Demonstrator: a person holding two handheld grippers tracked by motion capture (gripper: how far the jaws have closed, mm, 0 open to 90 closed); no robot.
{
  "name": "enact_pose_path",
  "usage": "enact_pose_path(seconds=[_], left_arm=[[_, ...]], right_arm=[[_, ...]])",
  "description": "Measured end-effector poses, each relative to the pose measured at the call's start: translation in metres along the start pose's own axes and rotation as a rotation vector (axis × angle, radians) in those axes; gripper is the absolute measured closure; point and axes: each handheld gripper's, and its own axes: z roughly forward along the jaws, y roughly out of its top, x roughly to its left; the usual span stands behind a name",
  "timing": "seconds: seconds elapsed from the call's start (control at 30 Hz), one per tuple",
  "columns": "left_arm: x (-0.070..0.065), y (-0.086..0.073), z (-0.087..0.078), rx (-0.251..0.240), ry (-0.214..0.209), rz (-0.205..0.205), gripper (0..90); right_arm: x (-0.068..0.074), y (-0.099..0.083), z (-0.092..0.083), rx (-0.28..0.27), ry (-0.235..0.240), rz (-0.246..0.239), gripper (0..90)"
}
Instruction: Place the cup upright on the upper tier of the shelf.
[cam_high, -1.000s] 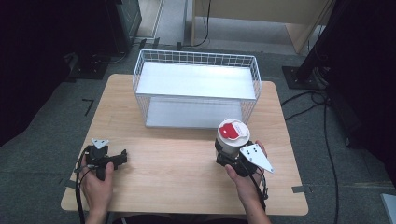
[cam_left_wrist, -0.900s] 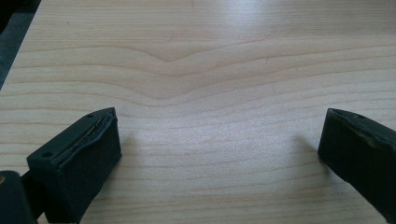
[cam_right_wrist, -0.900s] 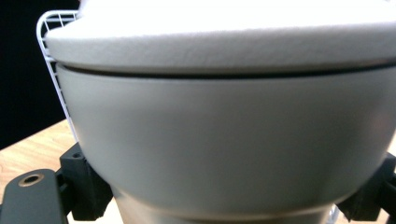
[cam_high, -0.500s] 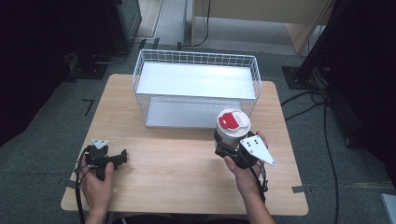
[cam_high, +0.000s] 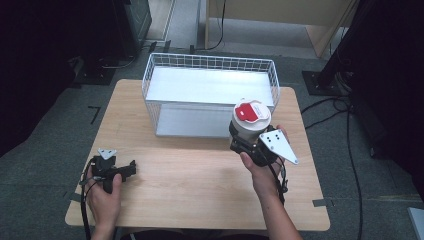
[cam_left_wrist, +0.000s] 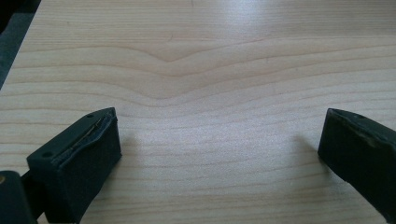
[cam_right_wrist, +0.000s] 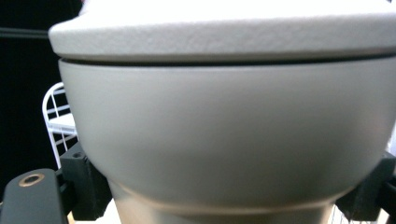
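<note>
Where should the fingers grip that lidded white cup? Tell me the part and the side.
Grip the cup on its narrower lower body, below the overhanging lid, coming from the person's side as the right gripper does. It stands upright, and its round wall fits between the fingers.

In your right gripper view the cup (cam_right_wrist: 224, 135) sits so close that its lid top and base run past the picture's edges, and it is blurred. It hides most of the wire basket (cam_right_wrist: 58, 121). From above, your right hand (cam_high: 260, 167) covers the right gripper (cam_high: 245, 145) jaws; the red lid label's print is too small to read.
</note>
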Motion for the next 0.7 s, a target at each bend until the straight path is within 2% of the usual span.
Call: enact_pose_path(seconds=[0.33,0.7], left_arm=[[0.000,0.000,0.000,-0.001,0.000,0.000,0.0],[0.000,0.000,0.000,-0.001,0.000,-0.002,0.0]], right_arm=[[0.003,0.020,0.014,-0.031,-0.004,-0.005,11.6],[0.005,0.043,0.039,-0.058,-0.010,-0.025,11.6]])
